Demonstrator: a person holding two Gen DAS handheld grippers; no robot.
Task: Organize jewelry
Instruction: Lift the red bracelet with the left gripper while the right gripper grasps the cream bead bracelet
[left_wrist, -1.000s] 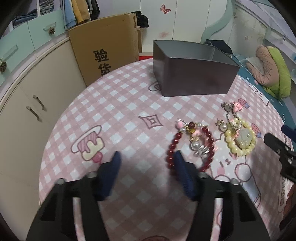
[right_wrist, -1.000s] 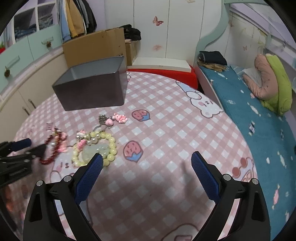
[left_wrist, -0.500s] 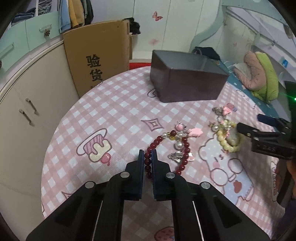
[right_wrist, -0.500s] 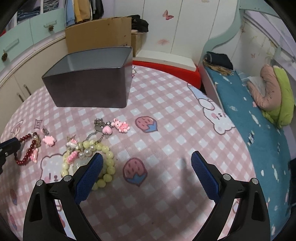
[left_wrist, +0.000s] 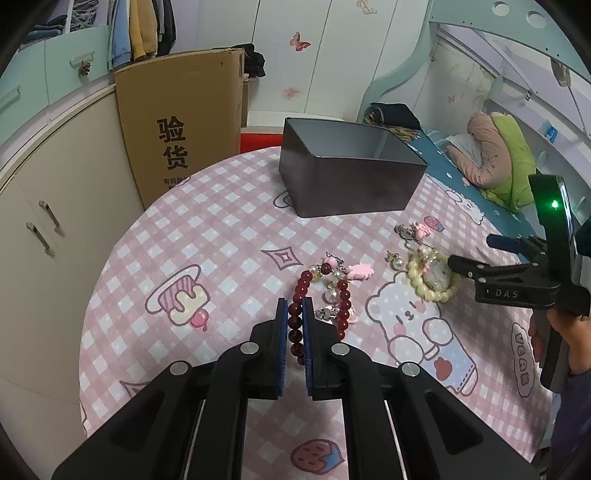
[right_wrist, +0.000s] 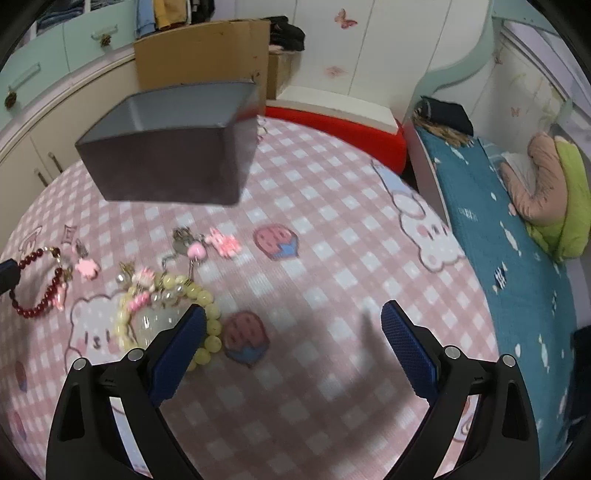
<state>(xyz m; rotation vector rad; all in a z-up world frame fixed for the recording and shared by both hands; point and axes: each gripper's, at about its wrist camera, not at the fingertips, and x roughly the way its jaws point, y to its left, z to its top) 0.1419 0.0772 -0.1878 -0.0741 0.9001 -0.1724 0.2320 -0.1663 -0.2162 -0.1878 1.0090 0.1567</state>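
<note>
- Left wrist view: your left gripper (left_wrist: 294, 317) is pinched tight on the red bead bracelet (left_wrist: 341, 300). The blue pads hold the near-left side of the loop.
- The rest of the red loop runs away from the pads, fwd and a bit right, toward the grey box (left_wrist: 347, 181). Its pearls and pink charm sit at the far end, on the box side.
- The box is straight ahead of the pads, well apart, open top up. That's the line that matters: I'd say you need to lift, then go fwd to the box.
- The loop looks floppy, so it may swing or snag on the box rim.
- The yellow bead bracelet (left_wrist: 434, 275) lies near the box's right front corner, on the pink check cloth (left_wrist: 221, 236). The right gripper's black tips are just beside it.
- Right wrist view: your right gripper (right_wrist: 293, 345) is wide apart, holding nothing.
- The yellow bead bracelet (right_wrist: 166, 314) lies in front of the box (right_wrist: 166, 147), toward you. It's at the left blue pad (right_wrist: 177, 354), not btwn the two pads. The pad covers part of the ring; can't tell if they touch.
- So the ring is left of the gap's middle. I think you'd shift left to get it btwn the pads.
- The pink charm keychain (right_wrist: 207, 245) lies btwn the yellow ring and the box.
- The red bracelet (right_wrist: 40, 284) is out left of the box front, w/ the left gripper tip on it at the edge.
</note>
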